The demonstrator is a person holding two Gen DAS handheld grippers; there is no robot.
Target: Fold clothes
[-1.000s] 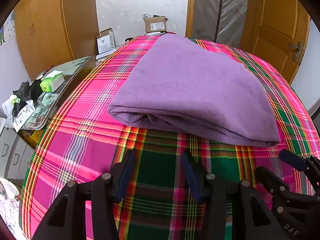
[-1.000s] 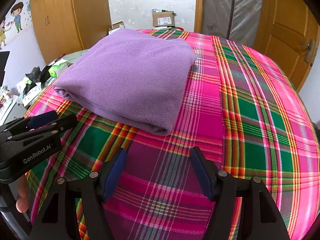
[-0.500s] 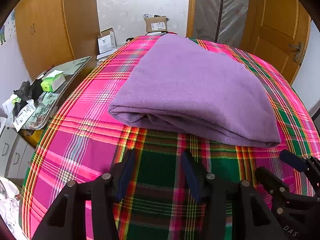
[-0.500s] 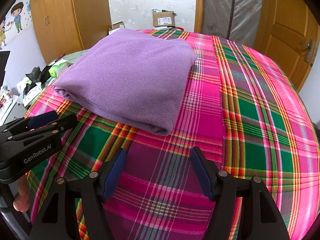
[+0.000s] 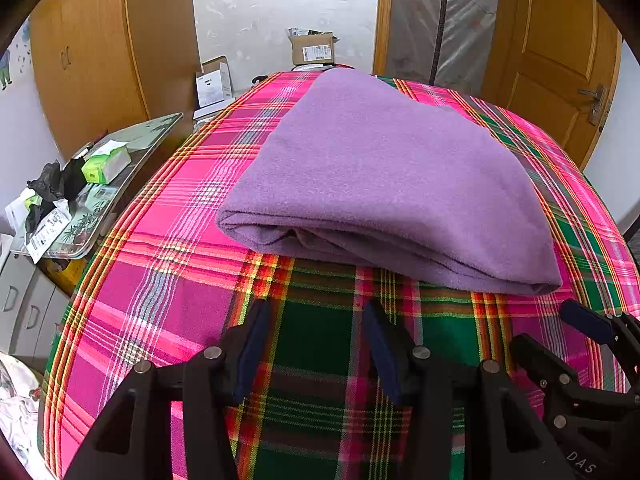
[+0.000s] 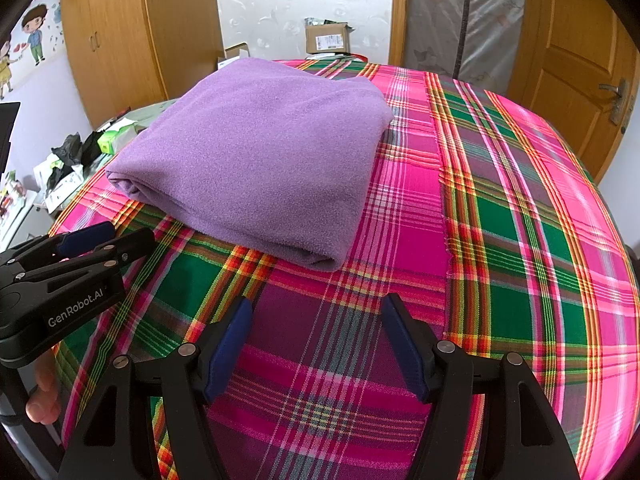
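Note:
A purple fleece garment (image 5: 384, 176) lies folded into a thick rectangle on the pink and green plaid cloth (image 5: 168, 288); in the right wrist view the same purple garment (image 6: 260, 160) sits left of centre. My left gripper (image 5: 316, 320) is open, a short way in front of the fold's near edge, holding nothing. My right gripper (image 6: 316, 320) is also open and empty, in front of the garment's near right corner. The right gripper (image 5: 560, 328) shows at the lower right of the left view, and the left gripper (image 6: 108, 236) at the lower left of the right view.
A cluttered side table (image 5: 132, 148) with a green box and black bags stands left of the bed. Wooden wardrobe (image 5: 104, 52) at the left, a door (image 5: 560, 60) at the right, cardboard boxes (image 5: 312, 48) beyond. A person's fingers (image 6: 42, 396) show under the left gripper.

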